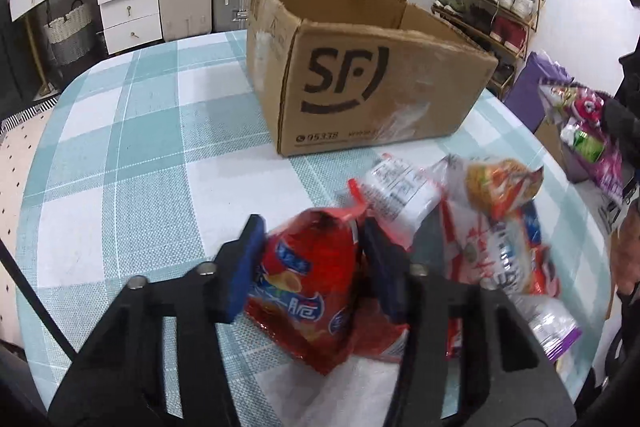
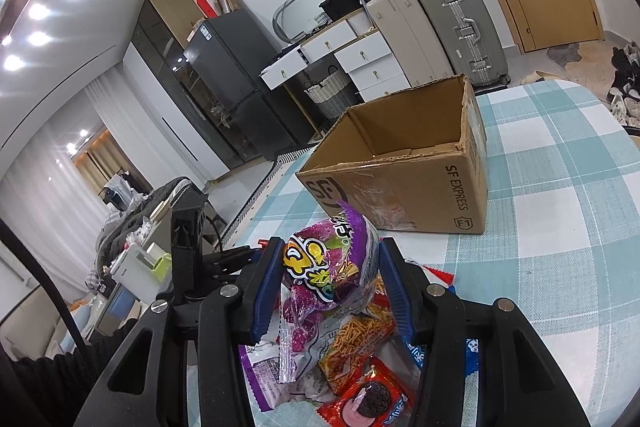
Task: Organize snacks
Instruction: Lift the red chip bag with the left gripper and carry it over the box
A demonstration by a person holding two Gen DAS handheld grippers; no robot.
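Your left gripper [image 1: 312,259] has its blue pads either side of the red chip bag [image 1: 308,287], at about 6 o'clock in the left wrist view. Pads [image 1: 245,267] look to be pressing the bag's sides, so call it clamped on the bag, though blur makes the right-side contact less sure. No earlier pic to compare, so that's all on the jaws.

Your right gripper [image 2: 328,279] is closed on the purple candy pack [image 2: 324,267], held up off the table w/ its top at 12 o'clock of the claw. Grip looks firm; film bulges betw. the pads.

Cardboard box [image 1: 376,83] sits open-topped on the checked tablecloth [image 1: 132,131], at 12–1 o'clock from the left claw and 1 o'clock from the right. Inside looks empty as far as the right view shows.

Rest of the snack pile [image 1: 488,227] lies at 3 o'clock of the red bag: white/red packs, blurred. Under the right claw: an orange noodle-snack pack [image 2: 360,343] and a red cookie pack [image 2: 368,403] at 6 o'clock.

Handling, my read:
- All light, air-puffed film bags. Soft, crinkly, slick.
- Chips and cookies crush easily, so don't squeeze hard.
- Red bag: take it across the middle or near the crimped top seal, where the film bunches and won't slide.
- Purple pack: current mid-body hold is OK; watch for slipping when tilted.
- Film may snag neighbours, so lift straight up before heading to the box.
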